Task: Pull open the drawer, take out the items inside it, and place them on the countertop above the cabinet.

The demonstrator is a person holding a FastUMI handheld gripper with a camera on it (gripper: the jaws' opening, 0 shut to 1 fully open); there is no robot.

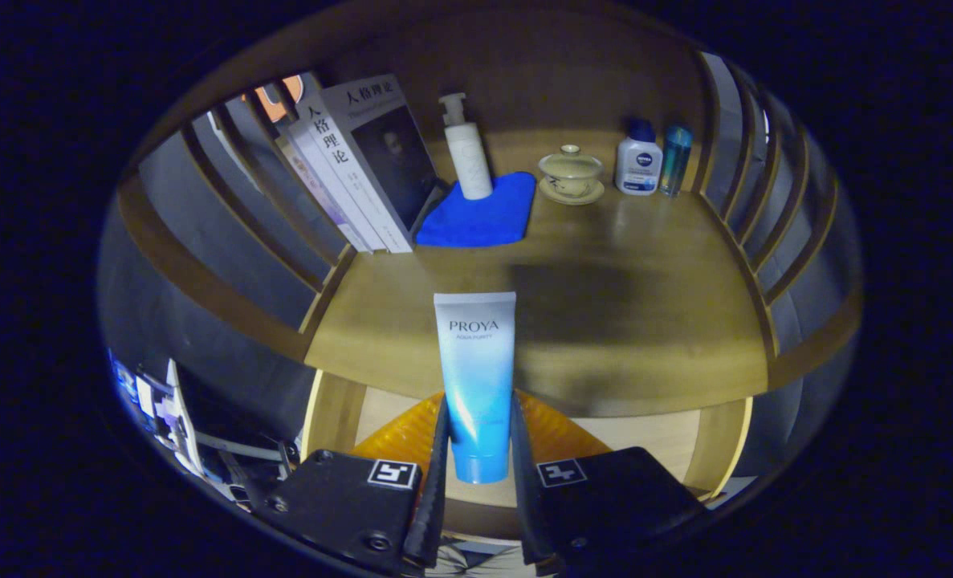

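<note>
A white-to-blue cosmetic tube (476,377) stands upright between my fingers, its cap end down. My gripper (478,449) is shut on the tube, both fingers pressing its lower sides. The tube hangs over the front edge of the wooden countertop (604,321). Below and behind the fingers lies the open drawer (669,437), with an orange textured item (556,433) inside it, partly hidden by the tube and the fingers.
At the back of the countertop: leaning books (364,160), a white pump bottle (466,148) on a blue cloth (484,213), a lidded tea cup on a saucer (571,172), a white lotion bottle (638,160) and a slim teal bottle (675,159). Slatted wooden rails (773,225) flank both sides.
</note>
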